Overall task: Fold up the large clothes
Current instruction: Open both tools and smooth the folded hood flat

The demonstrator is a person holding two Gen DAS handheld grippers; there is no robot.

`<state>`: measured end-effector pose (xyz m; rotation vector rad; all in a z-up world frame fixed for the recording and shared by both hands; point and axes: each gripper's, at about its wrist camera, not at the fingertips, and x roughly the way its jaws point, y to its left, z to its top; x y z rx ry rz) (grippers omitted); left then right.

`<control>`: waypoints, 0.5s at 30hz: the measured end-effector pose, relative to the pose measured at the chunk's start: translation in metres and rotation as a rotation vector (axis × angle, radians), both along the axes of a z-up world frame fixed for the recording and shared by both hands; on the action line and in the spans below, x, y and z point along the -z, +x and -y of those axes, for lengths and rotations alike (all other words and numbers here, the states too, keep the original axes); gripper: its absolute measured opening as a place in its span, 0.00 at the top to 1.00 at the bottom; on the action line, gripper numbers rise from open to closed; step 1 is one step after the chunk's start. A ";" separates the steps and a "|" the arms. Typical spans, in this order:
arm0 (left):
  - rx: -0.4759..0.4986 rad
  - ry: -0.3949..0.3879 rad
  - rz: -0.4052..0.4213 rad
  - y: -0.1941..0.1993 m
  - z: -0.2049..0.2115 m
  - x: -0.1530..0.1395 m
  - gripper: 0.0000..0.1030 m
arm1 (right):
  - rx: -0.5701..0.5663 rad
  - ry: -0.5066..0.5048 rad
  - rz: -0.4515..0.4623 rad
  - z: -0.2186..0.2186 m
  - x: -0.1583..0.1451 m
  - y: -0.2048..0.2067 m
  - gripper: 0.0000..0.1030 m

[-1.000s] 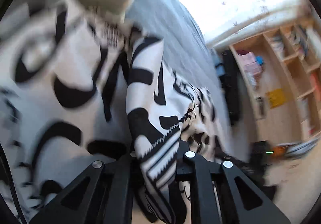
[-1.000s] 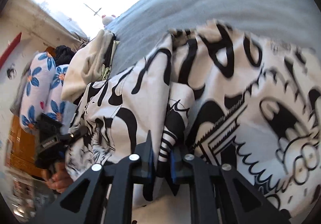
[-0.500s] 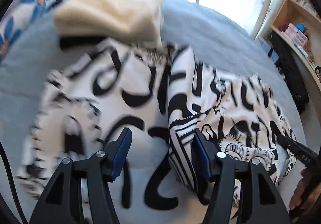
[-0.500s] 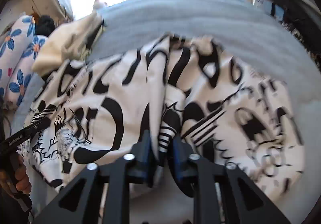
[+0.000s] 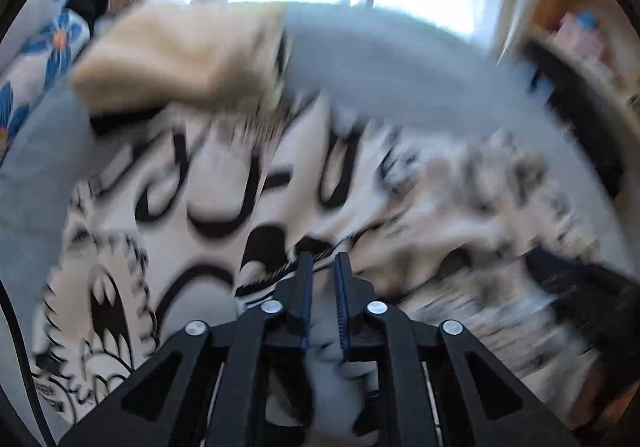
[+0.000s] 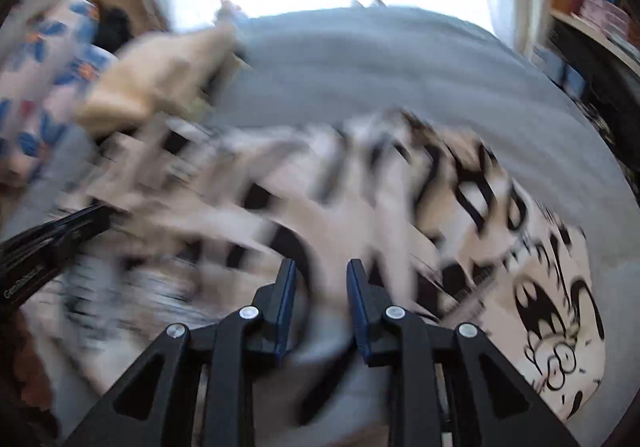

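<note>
A large white garment with black cartoon print [image 5: 208, 183] lies spread on the grey bed [image 5: 400, 67], blurred by motion. My left gripper [image 5: 322, 259] is shut at the garment's near edge. A striped hem reaches its tips, and I cannot tell if it is pinched. In the right wrist view the same garment [image 6: 500, 247] fills the middle. My right gripper [image 6: 322, 267] hovers over it with its jaws closing, a clear gap still between them and no fold pressed by the pads. The left tool's black body [image 6: 48, 243] shows at the left edge.
A folded beige cloth [image 5: 180, 55] lies at the garment's far left corner, with a blue-flowered pillow [image 5: 40, 47] beyond it. Bright windows stand behind the bed. A wooden shelf [image 6: 600, 15] and dark items line the right side.
Both grippers let go of the raised middle fold, which now lies flatter. The left jaws swung wide and have shut again; the right jaws have parted. Both views have swung and pulled back.
</note>
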<state>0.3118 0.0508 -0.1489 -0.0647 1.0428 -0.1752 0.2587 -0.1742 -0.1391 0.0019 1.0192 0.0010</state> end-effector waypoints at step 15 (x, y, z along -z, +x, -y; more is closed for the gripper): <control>-0.035 -0.061 0.018 -0.040 -0.008 -0.030 0.82 | 0.090 0.115 0.049 0.035 -0.042 -0.040 0.65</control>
